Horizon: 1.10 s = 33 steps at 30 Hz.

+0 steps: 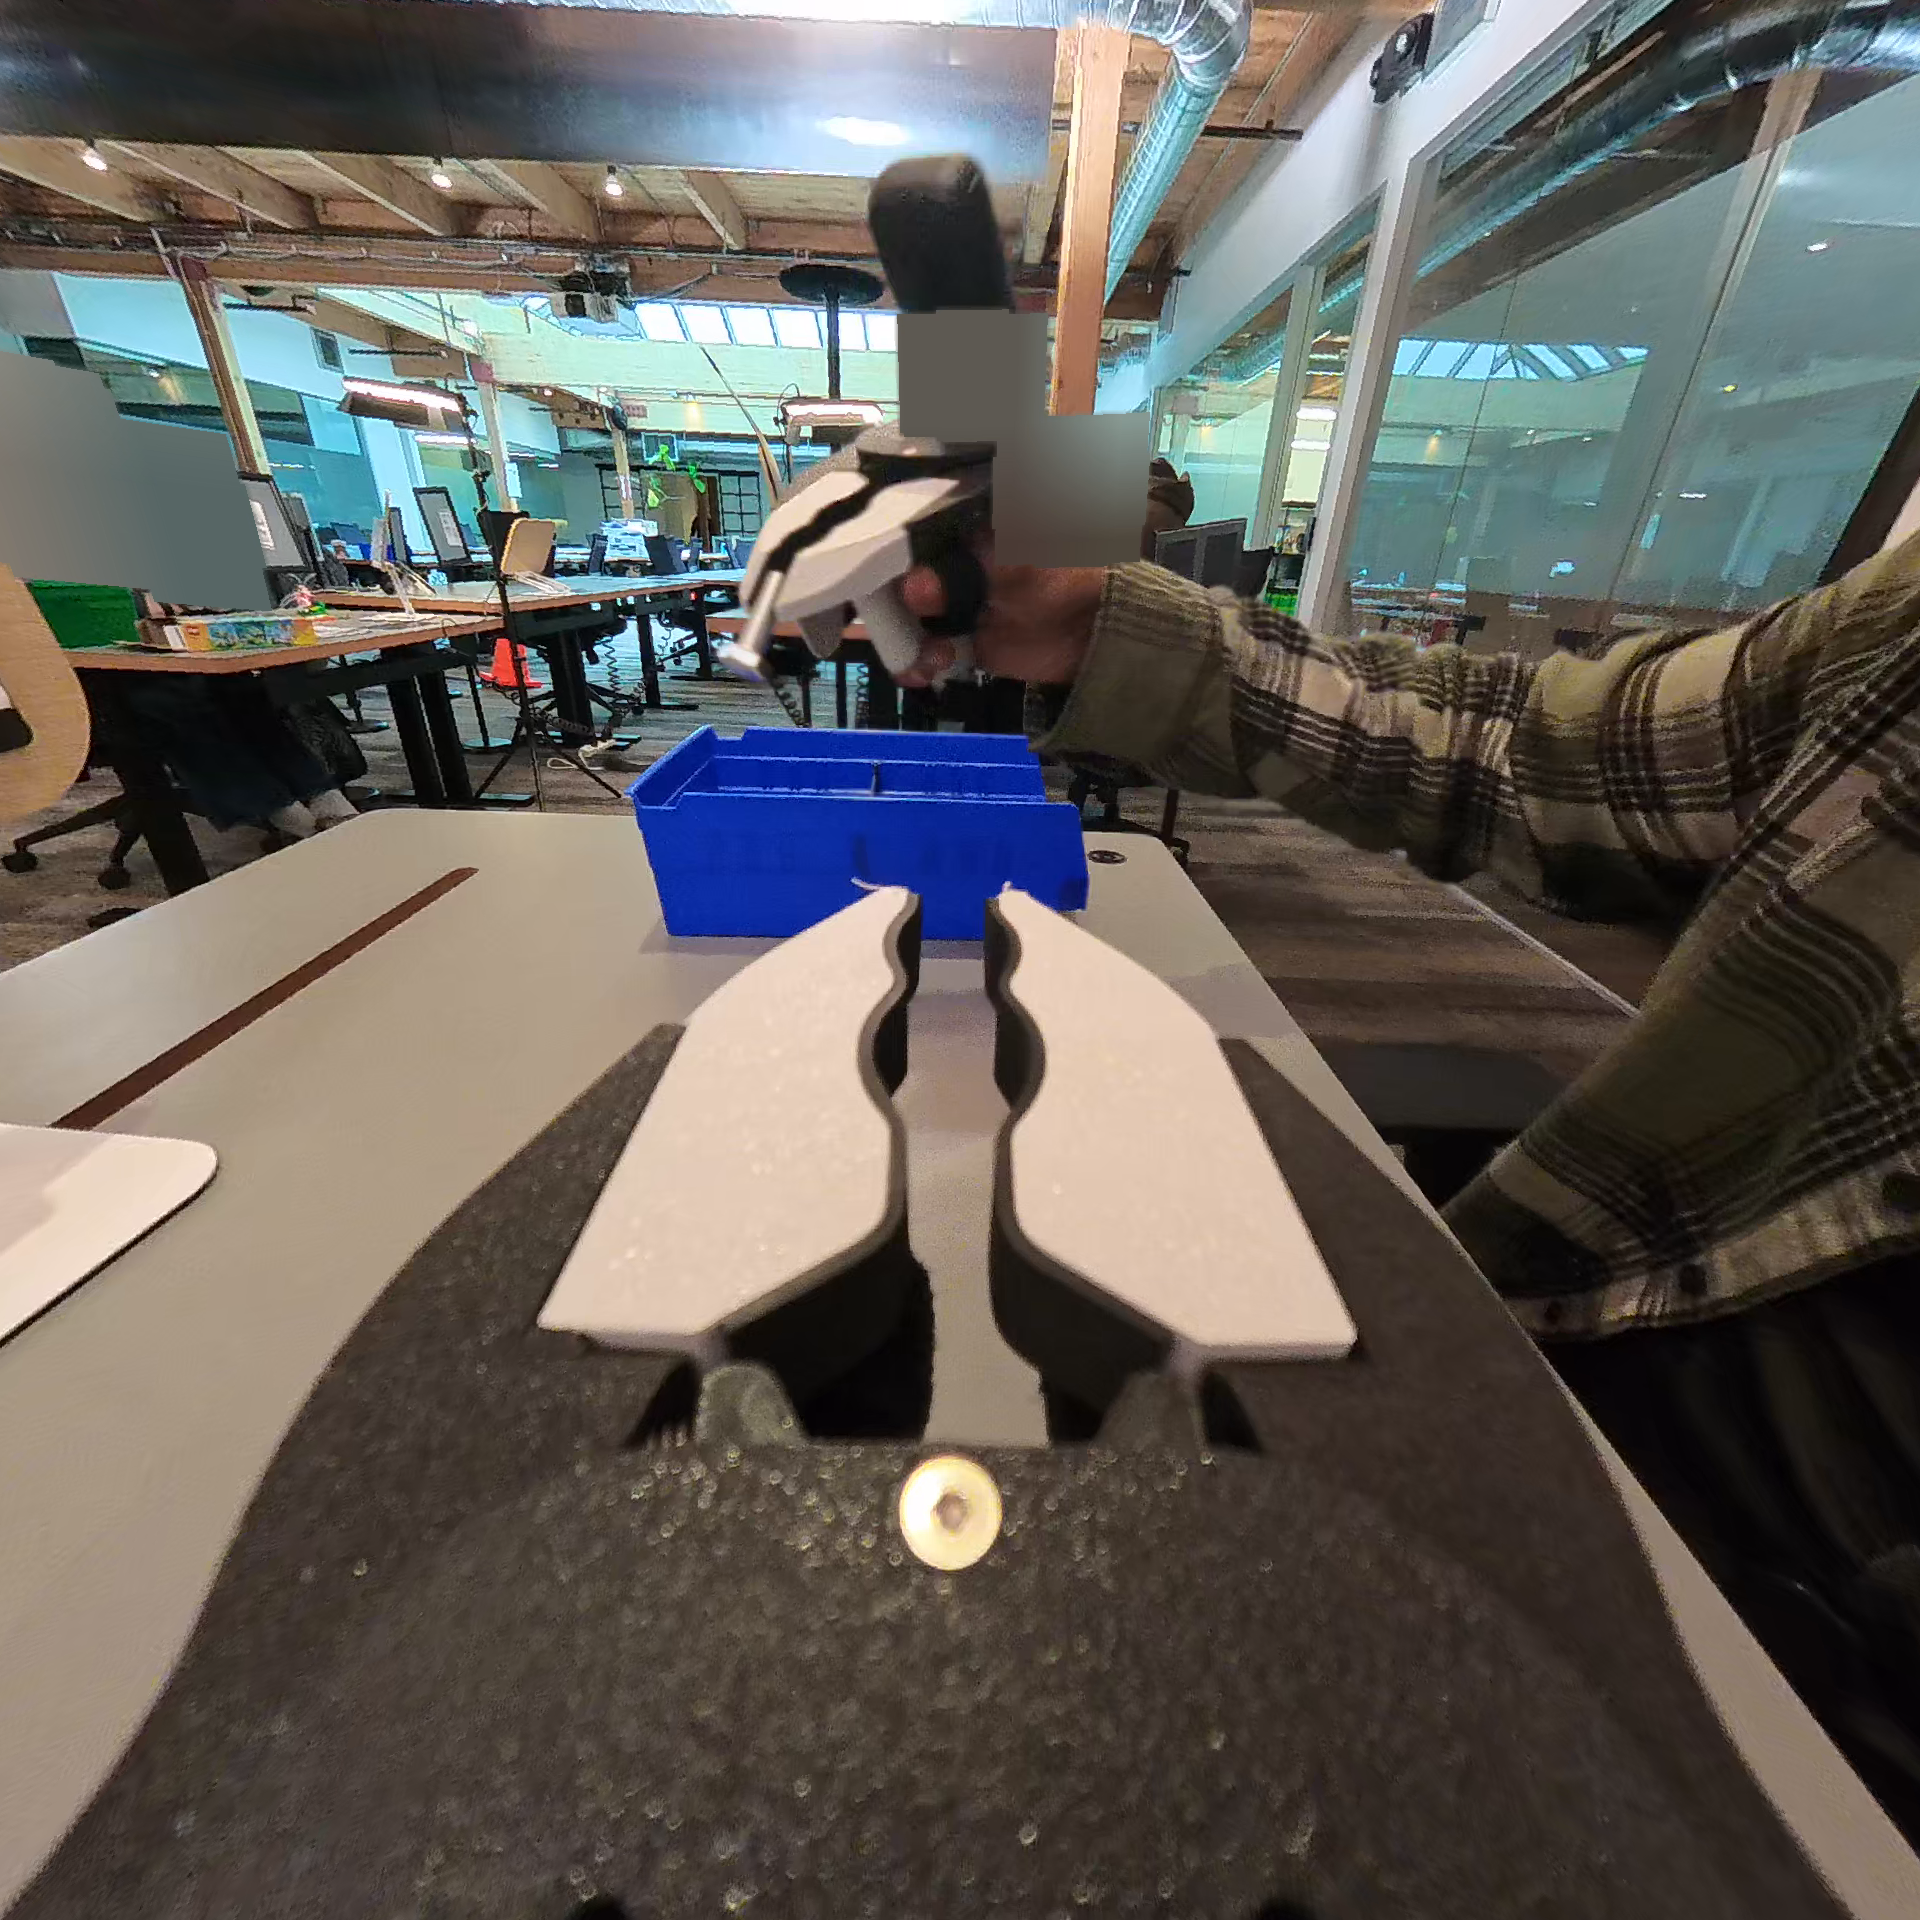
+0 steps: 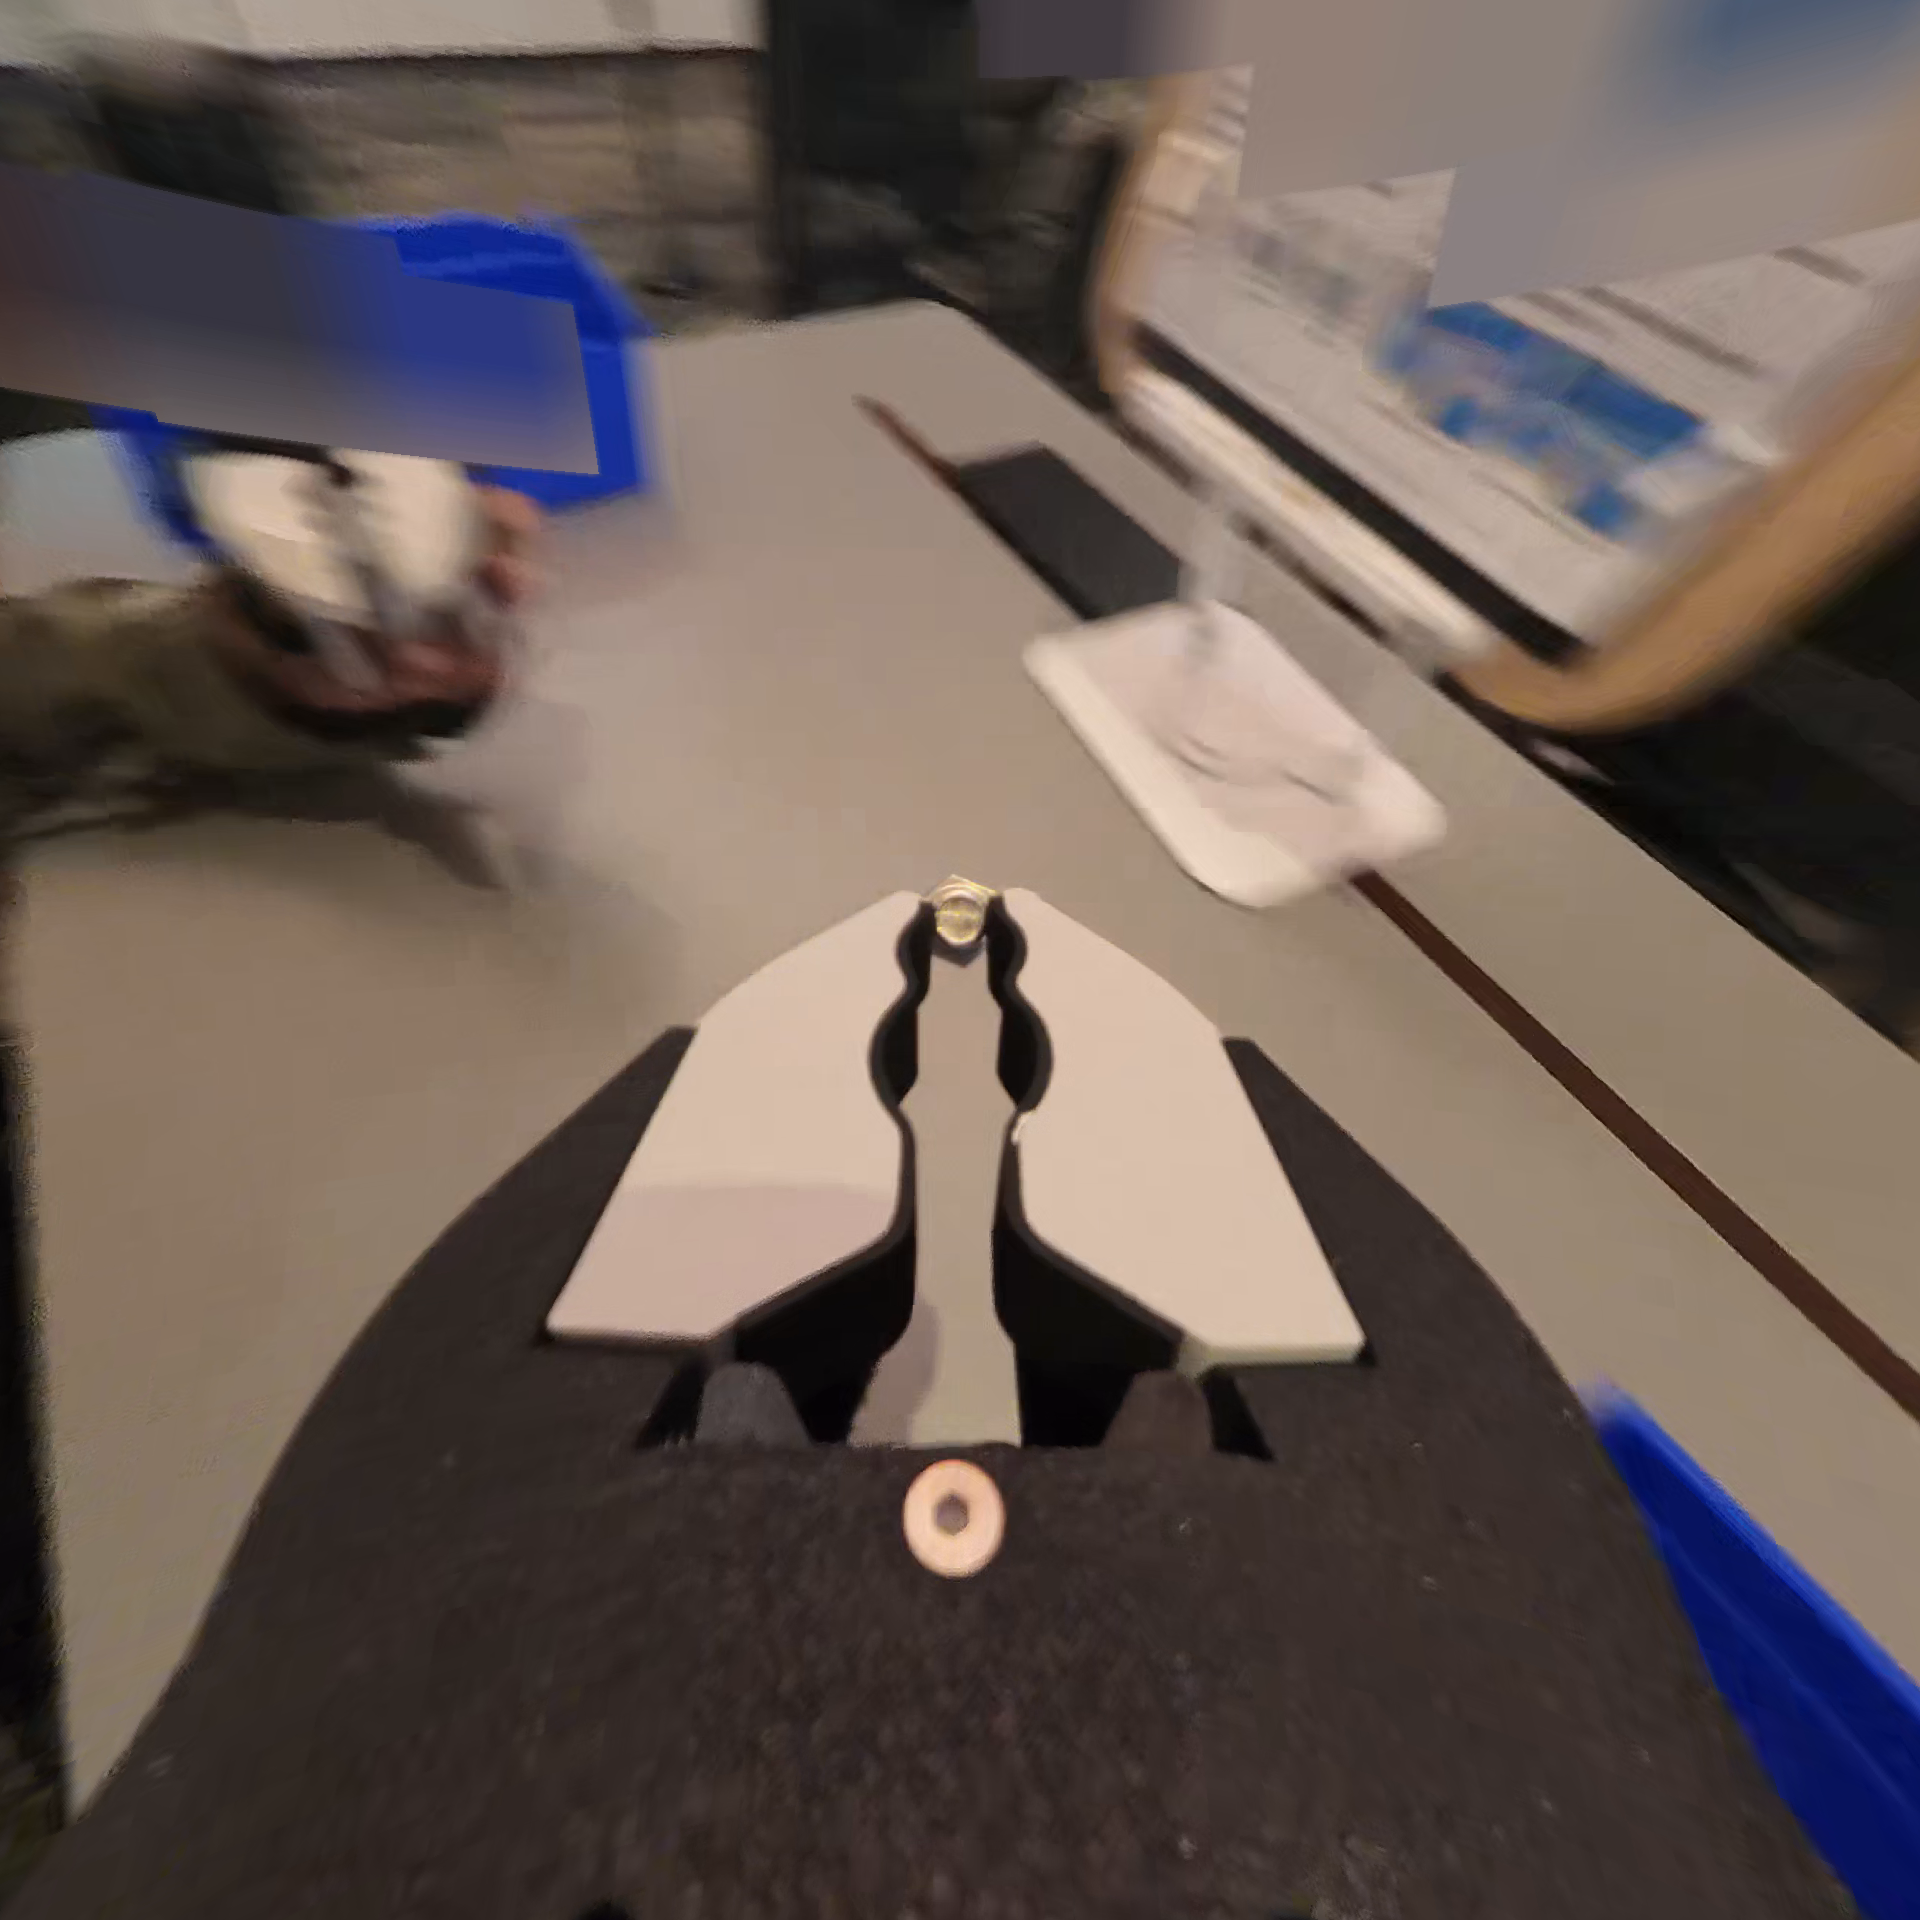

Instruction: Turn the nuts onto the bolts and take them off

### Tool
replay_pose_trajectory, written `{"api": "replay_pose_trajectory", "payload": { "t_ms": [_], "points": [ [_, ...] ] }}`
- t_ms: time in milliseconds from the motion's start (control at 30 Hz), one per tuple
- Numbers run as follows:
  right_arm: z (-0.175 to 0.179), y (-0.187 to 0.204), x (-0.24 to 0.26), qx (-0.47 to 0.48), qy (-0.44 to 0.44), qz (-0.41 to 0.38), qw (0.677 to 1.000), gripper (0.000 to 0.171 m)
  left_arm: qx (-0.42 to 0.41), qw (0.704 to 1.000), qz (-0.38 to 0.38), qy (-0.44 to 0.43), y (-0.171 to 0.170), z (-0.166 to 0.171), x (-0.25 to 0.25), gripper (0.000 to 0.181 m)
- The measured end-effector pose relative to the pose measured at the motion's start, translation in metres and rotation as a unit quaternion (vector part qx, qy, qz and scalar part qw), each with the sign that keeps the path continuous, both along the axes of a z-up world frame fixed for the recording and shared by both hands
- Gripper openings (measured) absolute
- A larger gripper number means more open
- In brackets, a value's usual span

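My right gripper [image 2: 958,906] is shut on a silver bolt [image 2: 957,924], pinched at the very fingertips and seen end on. In the left wrist view the right gripper [image 1: 767,587] is held in the air above the blue bin [image 1: 862,831], with the bolt [image 1: 750,636] hanging head down from its tips. My left gripper [image 1: 953,902] is low over the grey table [image 1: 416,1039], pointing at the bin, with its jaws a small gap apart and nothing between them. It shows blurred in the right wrist view [image 2: 343,561]. No loose nut shows.
A white flat pad [image 1: 83,1195] lies at the table's left, also in the right wrist view [image 2: 1236,748]. A dark strip [image 1: 270,997] runs along the table. A second blue bin [image 2: 1766,1642] shows at lower right. A person's plaid sleeve [image 1: 1455,727] reaches in from the right. About 20 cm separates my left fingertips from my right.
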State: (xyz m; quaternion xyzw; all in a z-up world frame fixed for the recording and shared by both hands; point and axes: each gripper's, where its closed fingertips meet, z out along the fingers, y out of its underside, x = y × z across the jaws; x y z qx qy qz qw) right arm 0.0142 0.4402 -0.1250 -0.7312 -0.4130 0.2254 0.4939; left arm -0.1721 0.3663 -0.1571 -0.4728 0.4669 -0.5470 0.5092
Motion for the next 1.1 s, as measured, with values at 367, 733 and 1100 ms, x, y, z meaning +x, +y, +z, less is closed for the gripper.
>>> {"api": "replay_pose_trajectory", "payload": {
  "t_ms": [367,733,1100],
  "points": [
    [-0.111,0.029,0.246,-0.147,-0.086,-0.308,0.936,0.01,0.003,1.0,0.003,0.021,0.001,-0.008,0.006,0.011],
    [-0.064,0.017,0.208,-0.058,-0.045,-0.299,0.951,0.062,0.004,1.0,0.003,0.031,0.002,-0.014,0.007,0.011],
    [-0.036,-0.033,0.028,0.024,0.006,-0.087,0.996,0.064,0.015,0.999,0.002,0.045,-0.002,-0.017,0.01,0.011]
  ]
}}
